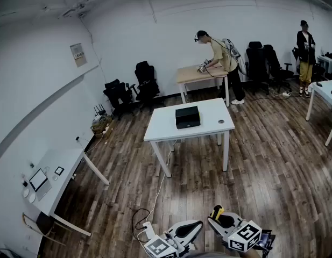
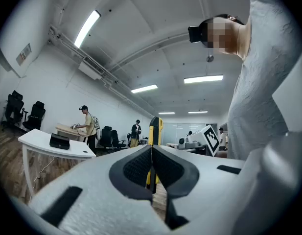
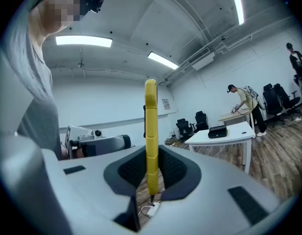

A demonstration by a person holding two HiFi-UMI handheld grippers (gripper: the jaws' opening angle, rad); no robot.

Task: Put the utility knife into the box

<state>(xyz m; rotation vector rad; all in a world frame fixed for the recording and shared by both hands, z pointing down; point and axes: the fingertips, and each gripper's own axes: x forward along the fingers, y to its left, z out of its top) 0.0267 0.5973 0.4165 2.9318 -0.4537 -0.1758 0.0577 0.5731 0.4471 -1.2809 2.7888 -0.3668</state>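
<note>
Carry stage: load gripped, target not yet reached.
L tongs (image 2: pixel 151 150) are clenched on nothing, spare for now; black box (image 1: pixel 188 116) sits mid-way on the counter (image 1: pixel 164 127), well apart ahead; utility knife (image 3: pixel 150 116) is clamped upright in R tongs (image 3: pixel 151 154), prob. for a straight drop in.

- The left gripper (image 1: pixel 190 229) and right gripper (image 1: pixel 216 219) are low at the near edge of the head view, close side by side, tips angled toward each other.
- Left gripper: its 2 jaws are pressed together with nothing between them.
- Right gripper: its 2 jaws are clamped on the yellow utility knife (image 3: pixel 151 131).
</note>
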